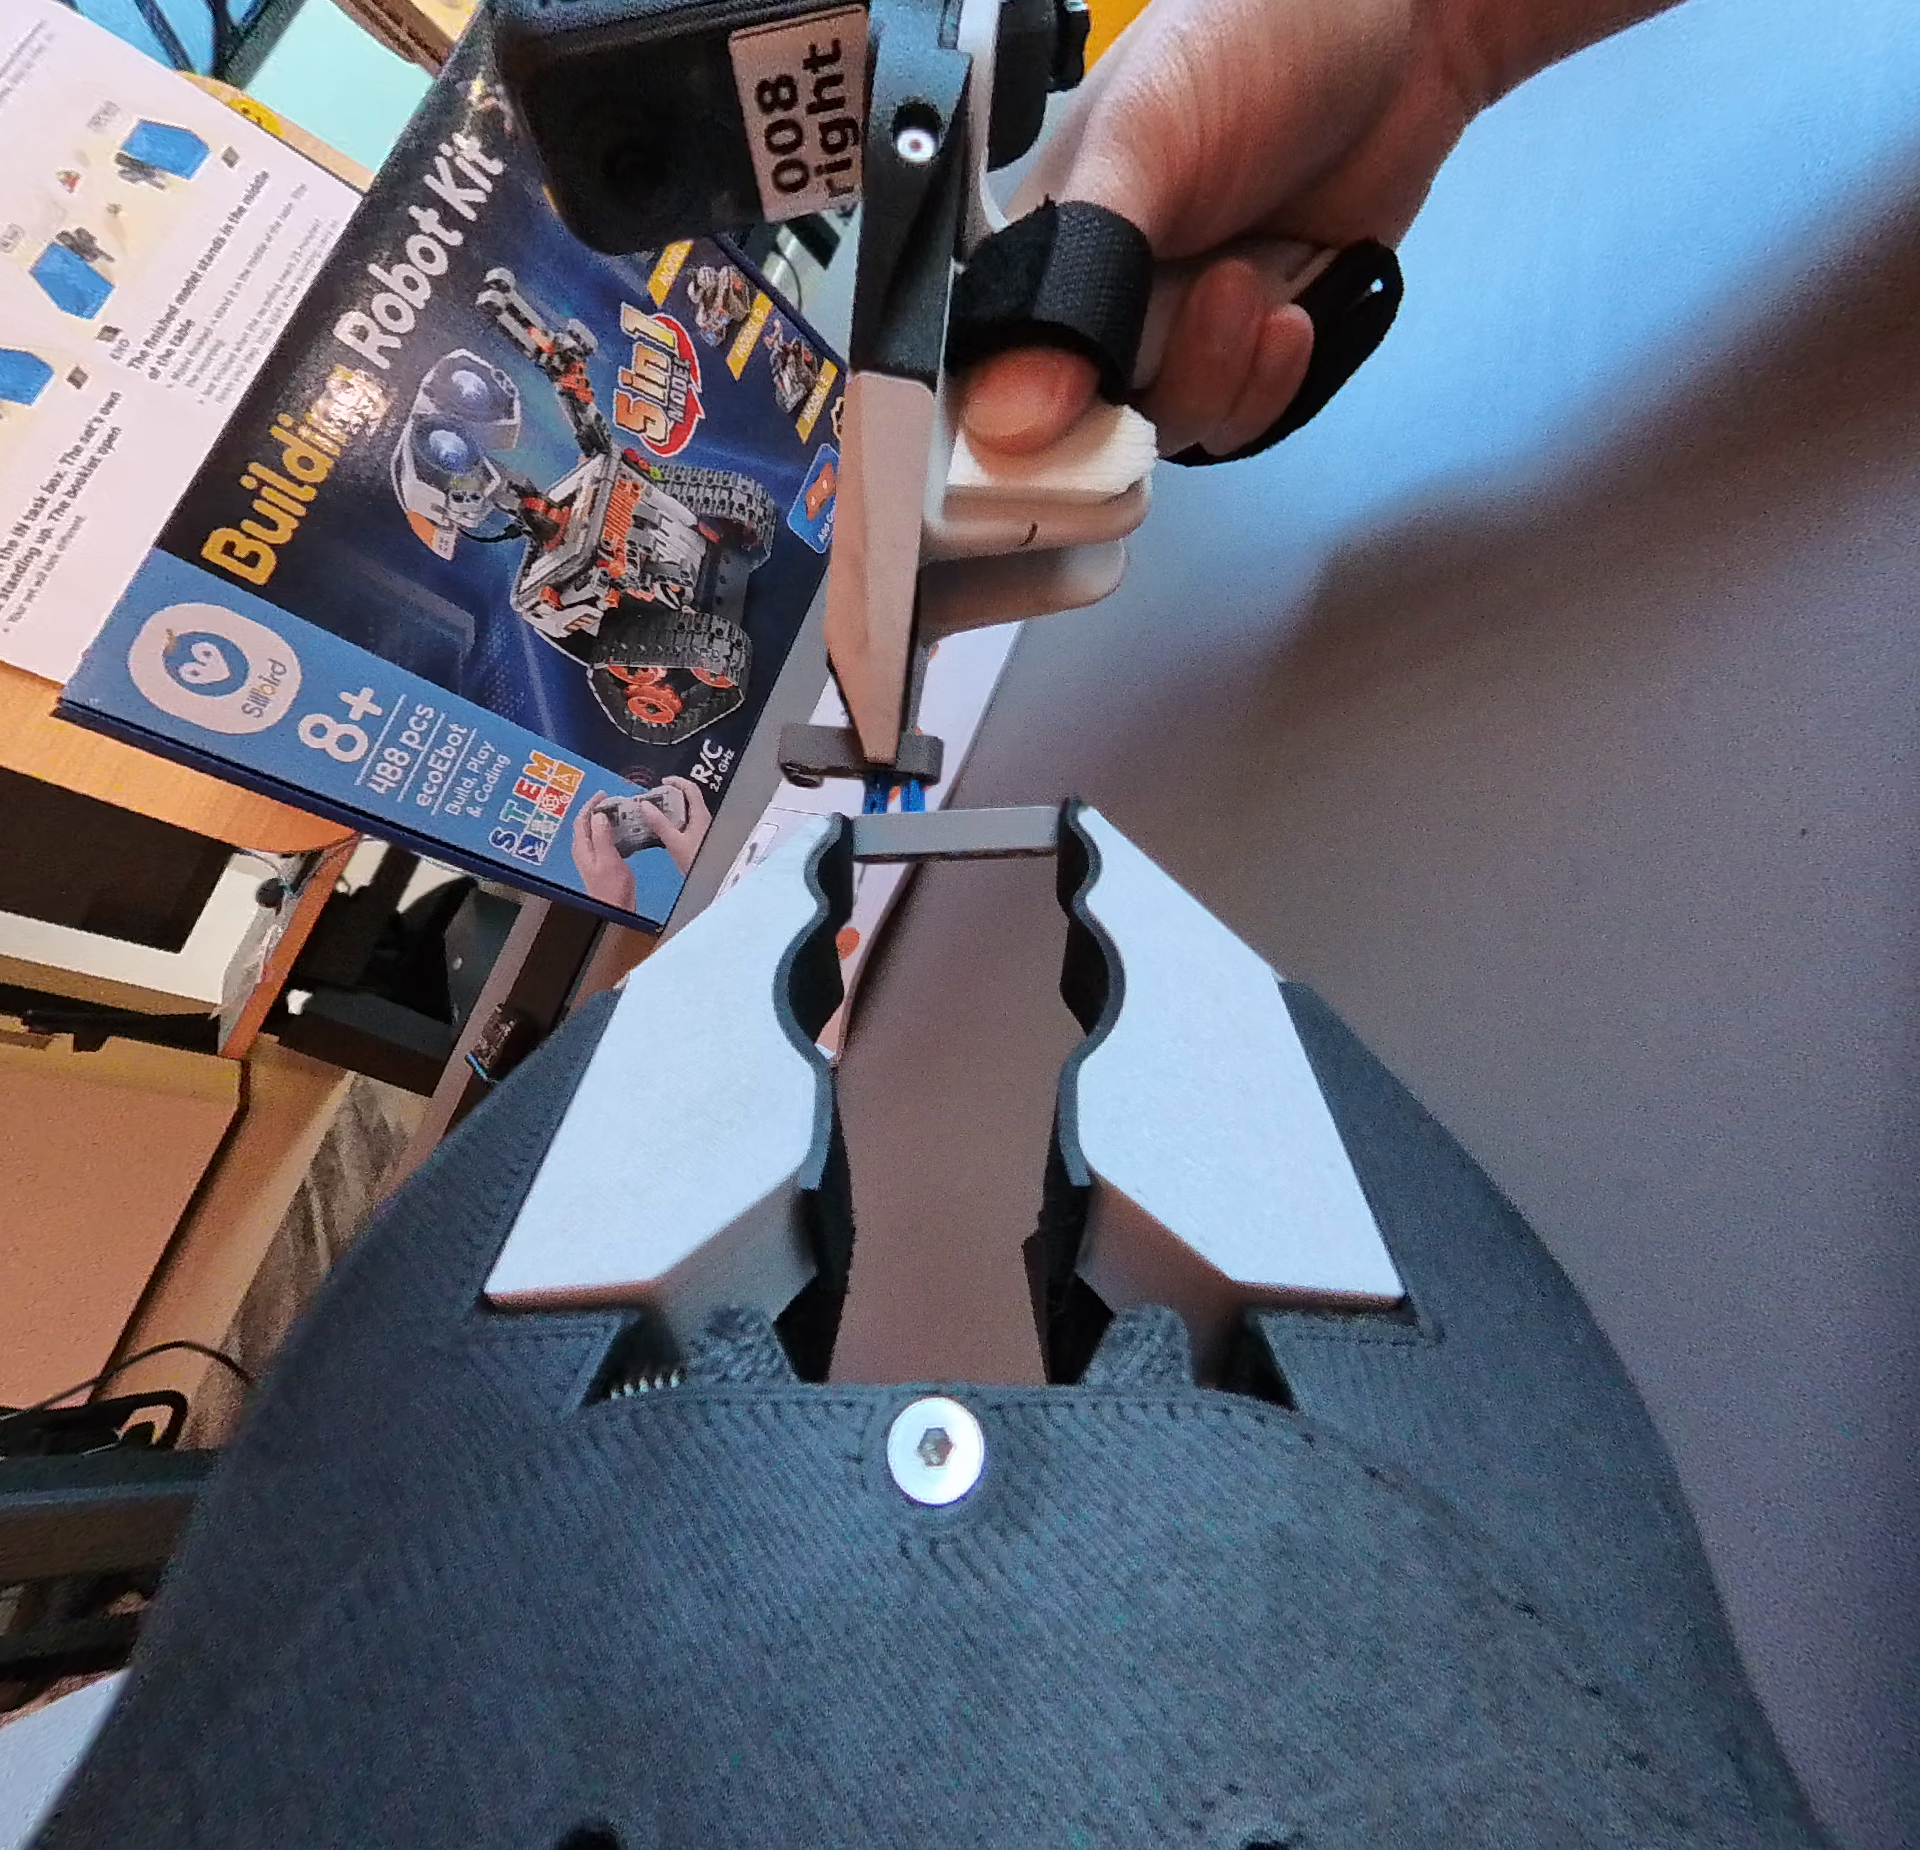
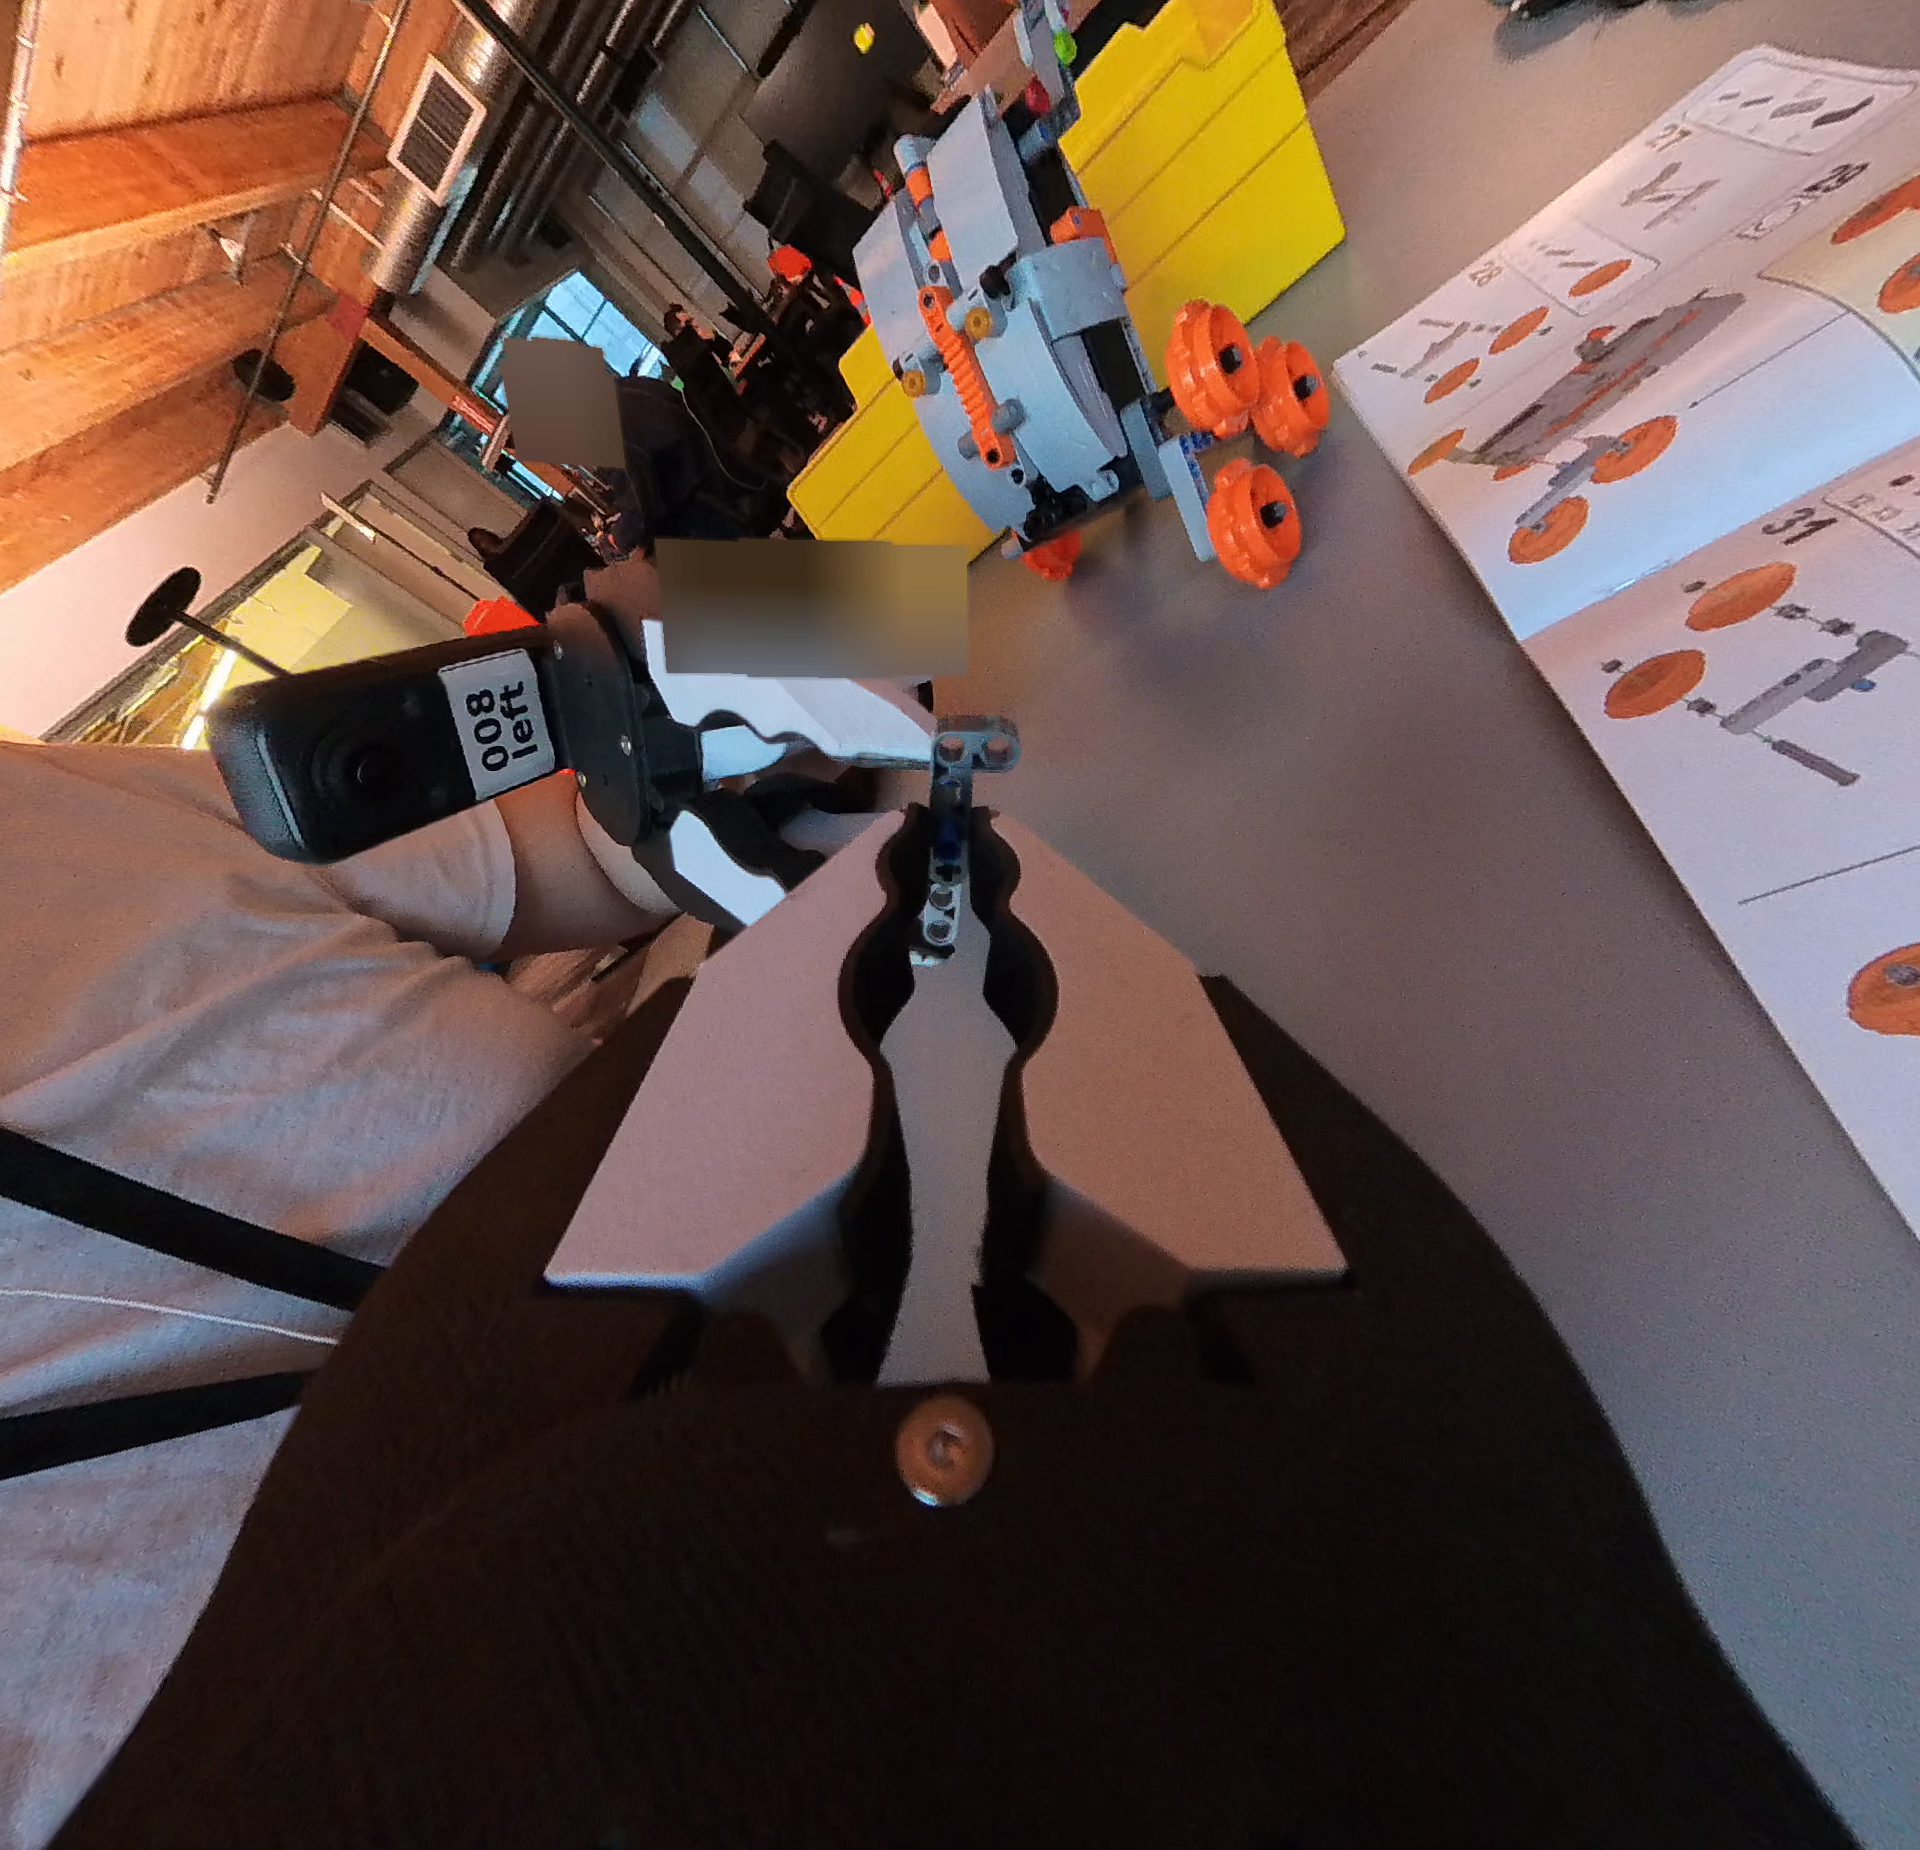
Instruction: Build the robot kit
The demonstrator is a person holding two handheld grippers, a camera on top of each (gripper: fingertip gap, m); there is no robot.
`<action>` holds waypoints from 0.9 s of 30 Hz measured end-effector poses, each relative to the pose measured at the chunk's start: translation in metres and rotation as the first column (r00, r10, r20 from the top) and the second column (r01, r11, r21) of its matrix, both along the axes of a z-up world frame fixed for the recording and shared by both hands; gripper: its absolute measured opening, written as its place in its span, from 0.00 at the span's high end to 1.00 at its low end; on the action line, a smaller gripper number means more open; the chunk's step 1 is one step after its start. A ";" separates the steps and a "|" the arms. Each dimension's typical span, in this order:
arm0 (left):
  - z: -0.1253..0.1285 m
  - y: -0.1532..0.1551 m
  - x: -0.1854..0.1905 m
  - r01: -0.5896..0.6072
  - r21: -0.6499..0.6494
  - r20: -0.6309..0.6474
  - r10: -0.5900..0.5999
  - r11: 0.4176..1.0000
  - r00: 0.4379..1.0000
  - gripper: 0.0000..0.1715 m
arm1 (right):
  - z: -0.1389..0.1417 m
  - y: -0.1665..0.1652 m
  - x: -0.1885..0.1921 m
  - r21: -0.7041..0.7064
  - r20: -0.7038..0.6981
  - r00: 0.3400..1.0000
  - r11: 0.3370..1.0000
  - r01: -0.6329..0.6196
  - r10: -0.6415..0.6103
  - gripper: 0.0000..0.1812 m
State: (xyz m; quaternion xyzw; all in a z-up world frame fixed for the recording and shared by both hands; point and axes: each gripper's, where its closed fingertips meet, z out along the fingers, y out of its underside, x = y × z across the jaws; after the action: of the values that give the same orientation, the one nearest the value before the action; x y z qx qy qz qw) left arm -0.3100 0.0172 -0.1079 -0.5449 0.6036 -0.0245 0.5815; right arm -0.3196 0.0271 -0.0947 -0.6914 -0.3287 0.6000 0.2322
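Indoors, grey table (image 2: 1351, 865); left tongs (image 1: 956, 829) pinch grey beam (image 1: 956, 832), right tongs (image 2: 951, 824) pinch perforated beam (image 2: 948, 865).

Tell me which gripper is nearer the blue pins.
Right. The right gripper clamps the grey beam carrying the blue pins; the left gripper, holding a second beam, sits just short of them.

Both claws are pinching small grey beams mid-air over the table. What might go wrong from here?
1. The left claw holds its grey beam only at the very fingertips, so a sideways push may twist it loose.
2. The right claw grips a thin holed beam with blue pins facing the other part; slight misalignment could jam them.
3. A dropped piece could roll toward the half-built robot model or the instruction booklet.
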 end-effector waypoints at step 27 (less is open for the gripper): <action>-0.003 -0.022 0.003 0.134 -0.056 0.078 -0.130 0.989 0.988 0.78 | -0.009 -0.018 0.001 -0.215 -0.163 0.972 0.955 -0.203 0.170 0.96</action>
State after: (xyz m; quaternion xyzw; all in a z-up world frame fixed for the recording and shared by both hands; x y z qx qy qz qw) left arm -0.3070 -0.0048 -0.1111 -0.5199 0.6153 -0.1017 0.5837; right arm -0.3187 0.0087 -0.1037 -0.6347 -0.3036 0.7011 0.1157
